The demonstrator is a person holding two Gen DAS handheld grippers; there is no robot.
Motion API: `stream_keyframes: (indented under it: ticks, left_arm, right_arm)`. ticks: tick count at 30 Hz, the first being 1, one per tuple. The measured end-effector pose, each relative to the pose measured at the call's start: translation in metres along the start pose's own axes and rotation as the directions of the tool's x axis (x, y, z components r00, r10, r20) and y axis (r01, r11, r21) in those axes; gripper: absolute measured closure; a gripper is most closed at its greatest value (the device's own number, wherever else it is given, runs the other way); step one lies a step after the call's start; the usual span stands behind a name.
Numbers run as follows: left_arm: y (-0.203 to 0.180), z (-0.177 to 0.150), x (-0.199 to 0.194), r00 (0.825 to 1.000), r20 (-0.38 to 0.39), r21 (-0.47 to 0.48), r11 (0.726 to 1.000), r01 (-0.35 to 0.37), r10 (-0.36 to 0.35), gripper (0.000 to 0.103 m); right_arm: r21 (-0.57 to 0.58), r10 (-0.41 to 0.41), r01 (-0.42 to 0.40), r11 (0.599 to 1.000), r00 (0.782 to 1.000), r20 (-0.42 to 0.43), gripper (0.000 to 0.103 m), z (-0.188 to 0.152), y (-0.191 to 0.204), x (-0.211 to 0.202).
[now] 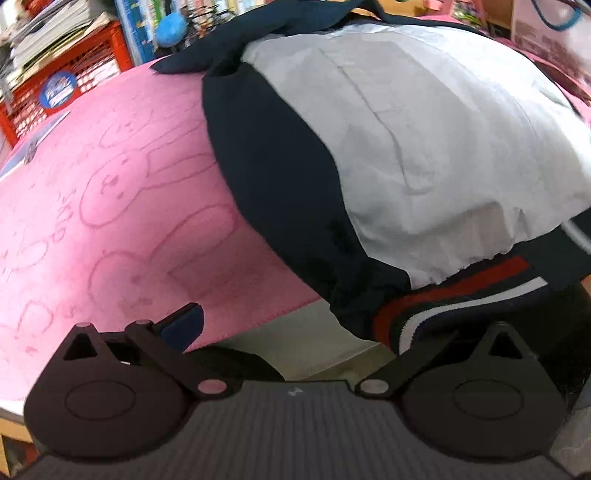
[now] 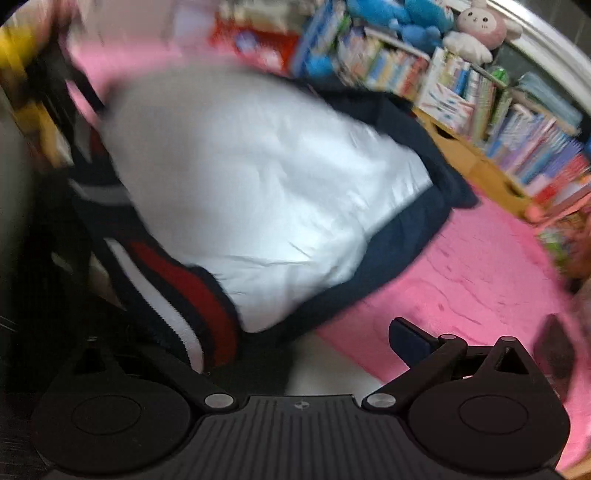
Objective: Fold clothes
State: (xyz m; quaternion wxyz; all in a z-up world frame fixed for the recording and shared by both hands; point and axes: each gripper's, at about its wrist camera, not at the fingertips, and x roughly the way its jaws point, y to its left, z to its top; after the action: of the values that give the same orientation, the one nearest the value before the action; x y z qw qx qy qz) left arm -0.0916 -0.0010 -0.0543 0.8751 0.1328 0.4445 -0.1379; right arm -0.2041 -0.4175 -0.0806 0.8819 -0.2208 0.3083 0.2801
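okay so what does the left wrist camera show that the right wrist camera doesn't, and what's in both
Only the left wrist view shows the red crate with stacked magazines on it, and the bunny outlines on the pink blanket.

Only the right wrist view shows the bookshelf and the pink bunny plush on top of it, though this view is motion-blurred.

Both show the navy jacket, white lining up, with its red and white striped hem hanging off the near edge, and each camera's own open tool: left, right.
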Motion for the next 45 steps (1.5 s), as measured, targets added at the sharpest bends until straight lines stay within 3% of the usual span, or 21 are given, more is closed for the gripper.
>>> stream_keyframes:
  ticks: [2, 4, 7, 11, 12, 14, 17, 18, 20, 22, 24, 28, 30, 33, 35, 37, 41, 43, 45]
  left_arm:
    - [0.0, -0.002, 0.0, 1.0, 0.0, 0.009, 1.0, -0.012, 0.012, 0.0]
    - [0.0, -0.003, 0.0, 1.0, 0.0, 0.009, 1.0, -0.015, 0.015, 0.0]
    - [0.0, -0.005, 0.0, 1.0, 0.001, 0.007, 1.0, -0.004, 0.004, 0.0]
    - [-0.004, -0.003, 0.003, 1.0, 0.004, 0.031, 1.0, -0.005, 0.005, 0.0]
    - [-0.005, -0.003, 0.004, 1.0, 0.005, 0.033, 0.999, -0.008, 0.008, 0.0]
    - [-0.003, -0.003, 0.004, 1.0, 0.009, 0.03, 1.0, -0.005, 0.005, 0.0]
    - [0.0, -0.004, 0.004, 1.0, 0.012, 0.022, 1.0, 0.0, 0.0, 0.0]
    - [0.0, -0.005, 0.004, 1.0, 0.014, 0.022, 1.0, 0.003, -0.003, 0.0]
    - [0.001, -0.006, 0.002, 1.0, 0.021, 0.028, 1.0, 0.007, -0.008, 0.0]
    - [0.001, -0.007, 0.0, 1.0, 0.027, 0.037, 0.999, 0.009, -0.01, 0.0]
    - [0.003, -0.008, -0.001, 0.999, 0.029, 0.032, 0.999, 0.015, -0.016, 0.0]
    - [0.008, -0.008, -0.003, 0.999, 0.032, 0.024, 0.999, 0.033, -0.034, 0.0]
    - [0.004, -0.008, -0.005, 0.998, 0.036, 0.053, 0.998, 0.044, -0.046, 0.0]
    - [-0.005, -0.012, -0.011, 0.993, 0.028, 0.154, 0.982, 0.11, -0.116, 0.0]
    - [-0.01, -0.016, -0.018, 0.992, 0.047, 0.219, 0.97, 0.103, -0.116, 0.0]
    - [-0.004, -0.013, -0.028, 0.991, 0.086, 0.227, 0.971, 0.081, -0.103, 0.0]
    - [0.034, 0.005, -0.047, 0.98, 0.189, 0.151, 0.988, 0.035, -0.063, 0.0]
    - [0.05, 0.029, -0.049, 0.972, 0.232, 0.11, 0.994, 0.006, -0.031, 0.0]
    - [0.064, 0.055, -0.049, 0.962, 0.273, 0.068, 0.997, -0.023, 0.003, 0.0]
  right_arm:
    - [0.062, 0.171, -0.175, 0.983, 0.983, 0.069, 0.0, 0.007, -0.011, -0.023]
    - [0.071, 0.267, -0.278, 0.958, 0.954, 0.138, 0.0, 0.015, -0.021, -0.037]
    - [0.02, 0.275, -0.285, 0.958, 0.938, 0.21, 0.0, 0.035, -0.022, -0.036]
    - [-0.003, 0.173, -0.18, 0.984, 0.943, 0.286, 0.001, 0.09, 0.006, 0.021]
    - [-0.039, 0.189, -0.186, 0.982, 0.93, 0.316, 0.003, 0.106, 0.021, 0.042]
    - [-0.18, 0.303, -0.253, 0.95, 0.887, 0.348, 0.017, 0.132, 0.051, 0.087]
    - [-0.383, 0.445, -0.325, 0.865, 0.849, 0.284, 0.022, 0.166, 0.096, 0.135]
    - [-0.439, 0.471, -0.337, 0.833, 0.848, 0.243, 0.025, 0.175, 0.111, 0.15]
    - [-0.534, 0.441, -0.294, 0.792, 0.882, 0.168, 0.027, 0.183, 0.136, 0.171]
    - [-0.618, 0.385, -0.221, 0.755, 0.911, 0.145, 0.024, 0.179, 0.151, 0.182]
    - [-0.658, 0.353, -0.173, 0.733, 0.923, 0.151, 0.019, 0.174, 0.157, 0.186]
    - [-0.657, 0.289, -0.121, 0.744, 0.945, 0.154, 0.003, 0.17, 0.164, 0.191]
    - [-0.661, 0.246, -0.088, 0.745, 0.957, 0.15, 0.0, 0.166, 0.17, 0.194]
    - [-0.727, 0.153, 0.001, 0.686, 0.978, 0.145, 0.0, 0.157, 0.189, 0.208]
    - [-0.749, 0.124, 0.033, 0.662, 0.98, 0.153, 0.0, 0.153, 0.195, 0.216]
    - [-0.73, 0.156, 0.002, 0.684, 0.976, 0.149, 0.0, 0.154, 0.19, 0.214]
    - [-0.589, 0.287, -0.153, 0.793, 0.947, 0.141, 0.0, 0.164, 0.15, 0.19]
    - [-0.513, 0.317, -0.19, 0.837, 0.933, 0.172, 0.0, 0.165, 0.123, 0.176]
    - [-0.445, 0.303, -0.189, 0.875, 0.932, 0.201, 0.0, 0.167, 0.099, 0.166]
